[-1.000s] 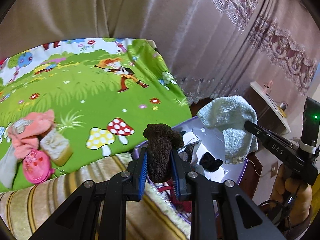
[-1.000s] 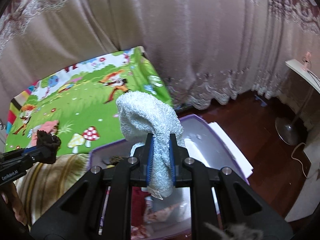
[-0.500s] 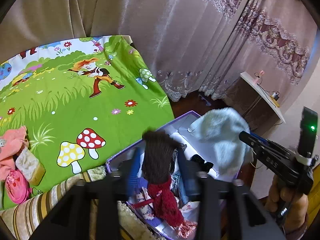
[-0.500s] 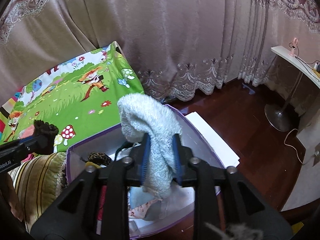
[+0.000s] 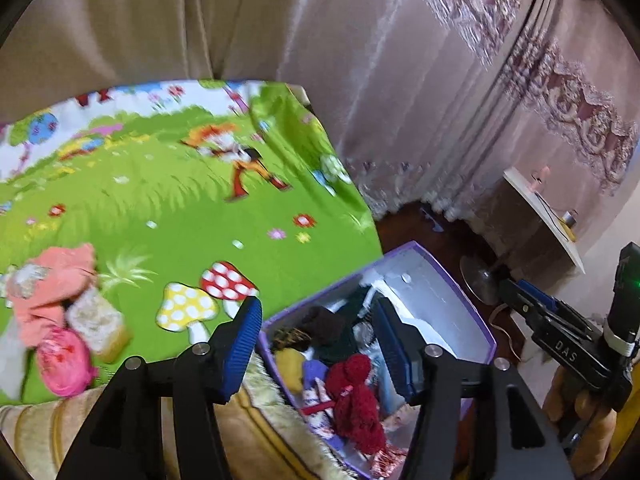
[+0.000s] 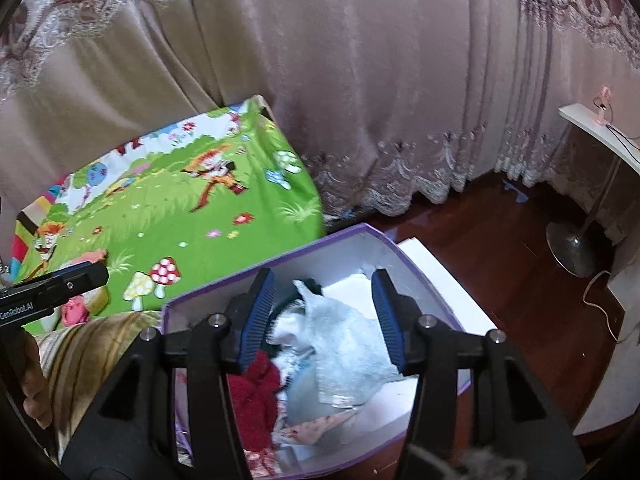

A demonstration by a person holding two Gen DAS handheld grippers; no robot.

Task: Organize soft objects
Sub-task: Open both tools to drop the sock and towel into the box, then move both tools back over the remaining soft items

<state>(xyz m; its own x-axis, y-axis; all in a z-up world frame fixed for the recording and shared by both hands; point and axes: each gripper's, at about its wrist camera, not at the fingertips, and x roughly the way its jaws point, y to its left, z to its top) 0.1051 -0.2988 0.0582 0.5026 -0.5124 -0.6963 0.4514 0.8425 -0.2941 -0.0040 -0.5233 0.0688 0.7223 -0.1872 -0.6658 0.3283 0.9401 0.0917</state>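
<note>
A purple-rimmed white box (image 5: 452, 280) (image 6: 280, 258) stands on the floor beside the bed and holds several soft items. My left gripper (image 5: 316, 344) is open above it; the dark brown knit item (image 5: 322, 322) lies in the box beside a red knit piece (image 5: 356, 396). My right gripper (image 6: 324, 316) is open above the box; the pale blue towel (image 6: 344, 344) lies inside below it. A pink cloth (image 5: 56, 284), a beige soft block (image 5: 94, 322) and a pink round pouch (image 5: 60, 360) lie on the green cartoon bedsheet (image 5: 180, 208).
A striped beige cushion (image 6: 92, 344) sits between bed and box. Long curtains (image 6: 360, 80) hang behind. A fan stand base (image 6: 574, 250), a cable and a white shelf (image 6: 600, 128) are on the right over dark wooden floor.
Both grippers opened over the box. The brown knit item dropped from the left one and the pale towel dropped from the right one into the box.
</note>
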